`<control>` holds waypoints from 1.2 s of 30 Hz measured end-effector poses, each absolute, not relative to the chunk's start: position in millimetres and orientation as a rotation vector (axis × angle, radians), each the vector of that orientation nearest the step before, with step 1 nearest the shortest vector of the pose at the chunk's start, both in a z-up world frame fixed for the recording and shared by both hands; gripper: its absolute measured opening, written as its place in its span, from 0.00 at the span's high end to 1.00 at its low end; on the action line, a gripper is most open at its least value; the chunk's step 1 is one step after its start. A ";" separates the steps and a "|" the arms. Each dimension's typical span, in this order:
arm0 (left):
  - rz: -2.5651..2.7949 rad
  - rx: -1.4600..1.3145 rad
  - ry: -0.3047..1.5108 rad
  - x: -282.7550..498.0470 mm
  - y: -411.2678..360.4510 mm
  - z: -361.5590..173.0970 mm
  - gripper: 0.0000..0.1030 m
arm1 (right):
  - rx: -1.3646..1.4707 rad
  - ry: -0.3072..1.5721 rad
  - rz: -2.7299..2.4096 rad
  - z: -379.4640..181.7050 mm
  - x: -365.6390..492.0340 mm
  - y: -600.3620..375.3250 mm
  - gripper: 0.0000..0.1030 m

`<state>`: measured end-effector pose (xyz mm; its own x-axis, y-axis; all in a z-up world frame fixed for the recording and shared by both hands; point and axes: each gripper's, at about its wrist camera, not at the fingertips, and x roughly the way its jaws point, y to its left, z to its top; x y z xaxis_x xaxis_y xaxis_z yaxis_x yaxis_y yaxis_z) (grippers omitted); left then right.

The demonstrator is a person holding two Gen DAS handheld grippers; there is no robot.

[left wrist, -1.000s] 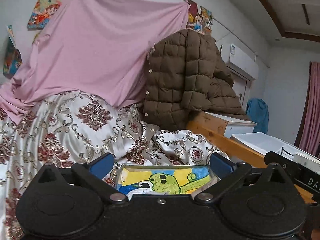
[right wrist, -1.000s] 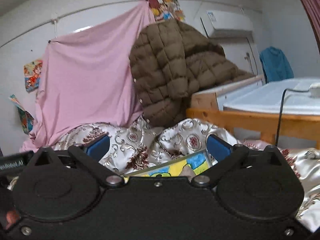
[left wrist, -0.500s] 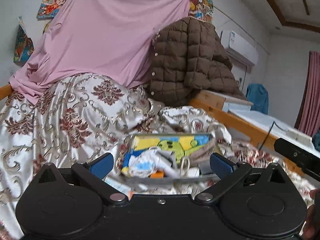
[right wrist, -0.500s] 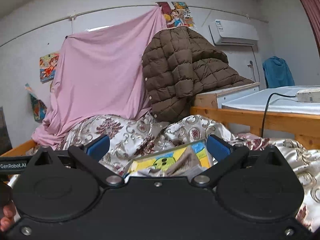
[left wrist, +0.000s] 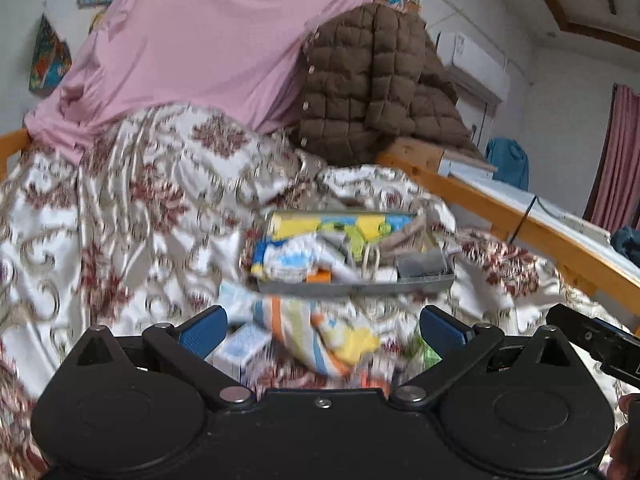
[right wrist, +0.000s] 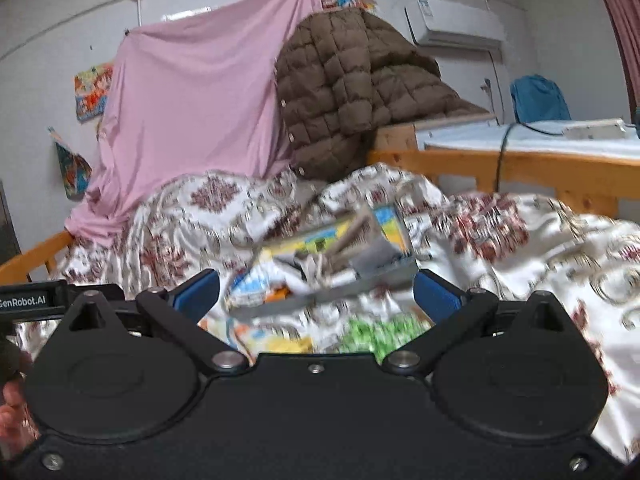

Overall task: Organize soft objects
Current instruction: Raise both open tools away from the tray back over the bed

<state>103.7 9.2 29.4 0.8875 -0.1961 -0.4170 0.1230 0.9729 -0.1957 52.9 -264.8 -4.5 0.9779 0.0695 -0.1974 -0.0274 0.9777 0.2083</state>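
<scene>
**Both claws spread wide over a messy bed, soft stuff piled in and around a grey tray**

Both views are pretty motion-blurred, so take the small details with a pinch of salt.

The left gripper has its blue-padded fingers spread wide apart with nothing between them. Same for the right gripper: wide apart, empty. A bit of a hand shows at the near left edge of the right view.

The main thing is a shallow grey tray sitting on a white quilt with a dark red floral pattern. In the left view it's just past the fingertips, roughly centred. In the right view the tray sits between the two fingers and looks tilted. It's stuffed with a jumble of cloth bits: something white and blue, something grey, an orange scrap, and a yellow-green-blue cartoon picture at the far side. Can't tell the individual items apart.

Nearer than the tray, a striped colourful cloth (orange, blue, yellow) lies loose on the quilt, and in the right view there's a green patterned piece to its right.

At the far end, a pink sheet hangs on the wall, with a brown puffer jacket heaped to its right. A wooden bed rail runs along the right.
</scene>
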 end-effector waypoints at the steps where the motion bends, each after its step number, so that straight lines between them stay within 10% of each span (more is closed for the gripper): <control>1: -0.165 -0.167 0.472 102.7 9.9 25.6 0.01 | 0.205 0.219 0.047 -5.8 50.6 -262.5 0.00; 36: 0.007 -0.118 0.711 83.1 10.5 -9.1 0.01 | 0.168 0.500 -0.009 -49.5 44.5 -239.9 0.00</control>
<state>83.1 10.5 -9.1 0.7583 -0.0338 -0.6511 -0.0464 0.9933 -0.1056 44.5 -239.9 -49.5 0.8780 0.0326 -0.4776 0.0492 0.9863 0.1577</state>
